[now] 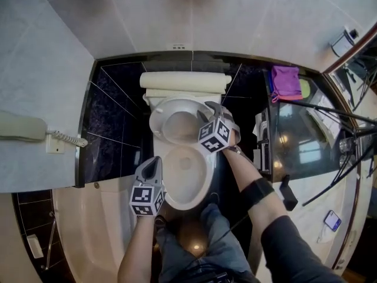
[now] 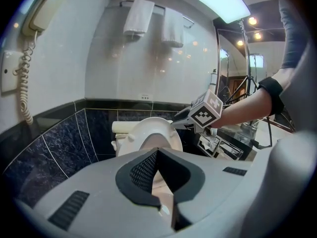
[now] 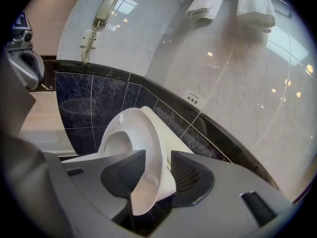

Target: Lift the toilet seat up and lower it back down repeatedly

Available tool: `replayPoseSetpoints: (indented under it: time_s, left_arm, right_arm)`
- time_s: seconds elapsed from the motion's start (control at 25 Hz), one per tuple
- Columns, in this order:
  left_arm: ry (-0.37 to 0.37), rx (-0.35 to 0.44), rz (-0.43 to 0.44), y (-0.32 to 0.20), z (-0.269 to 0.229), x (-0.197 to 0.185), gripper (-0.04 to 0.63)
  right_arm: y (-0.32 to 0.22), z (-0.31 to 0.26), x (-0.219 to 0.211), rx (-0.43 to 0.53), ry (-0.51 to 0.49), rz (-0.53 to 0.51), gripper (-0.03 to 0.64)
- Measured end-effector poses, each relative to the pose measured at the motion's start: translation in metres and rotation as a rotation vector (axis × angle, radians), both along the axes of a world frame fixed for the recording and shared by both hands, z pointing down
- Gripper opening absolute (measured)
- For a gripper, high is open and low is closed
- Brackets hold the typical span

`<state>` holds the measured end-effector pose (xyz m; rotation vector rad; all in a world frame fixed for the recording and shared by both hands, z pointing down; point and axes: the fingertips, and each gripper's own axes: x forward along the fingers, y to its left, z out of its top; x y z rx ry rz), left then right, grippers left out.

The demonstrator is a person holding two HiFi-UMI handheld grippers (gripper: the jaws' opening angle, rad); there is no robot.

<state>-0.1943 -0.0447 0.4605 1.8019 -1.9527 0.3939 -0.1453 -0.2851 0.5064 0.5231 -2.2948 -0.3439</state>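
Note:
The white toilet seat [image 1: 158, 122] stands half raised over the bowl [image 1: 191, 184], tilted toward the tank [image 1: 184, 81]. My right gripper [image 1: 207, 108] holds the seat's right rim; in the right gripper view the rim [image 3: 130, 128] runs between both pads [image 3: 185, 175] of the right gripper [image 3: 158, 170], with a second white layer against its back. My left gripper [image 1: 154, 165] hovers beside the bowl's left front edge, touching nothing. In the left gripper view the left gripper [image 2: 157, 153] has its tips together and empty, pointing at the seat [image 2: 148, 133] and the right gripper [image 2: 179, 120].
Dark blue tiles [image 1: 112, 117] line the wall behind the toilet. A wall phone [image 1: 23, 127] hangs at left above a bathtub [image 1: 100, 229]. Two towels [image 2: 148, 16] hang high up. A glass counter [image 1: 294, 140] with a purple cloth [image 1: 285, 78] and tripod legs [image 1: 336, 114] stands right.

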Motion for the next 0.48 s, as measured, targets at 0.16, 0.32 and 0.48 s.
replayPoseSetpoints:
  time_s: [0.16,0.32,0.48]
  left_arm:
    - [0.004,-0.014,-0.006,-0.011,0.013,0.000,-0.003]
    - [0.008,-0.024,-0.008,-0.020,0.022,0.003,-0.003]
    - [0.019,-0.035,-0.008,-0.024,0.033,0.005,-0.003]
  right_arm:
    - [-0.010,0.012,-0.012,0.016,-0.003,-0.022,0.175]
    - [-0.018,0.018,-0.023,0.015,-0.004,-0.041,0.124]
    - [-0.016,0.021,-0.026,0.025,0.007,-0.078,0.101]
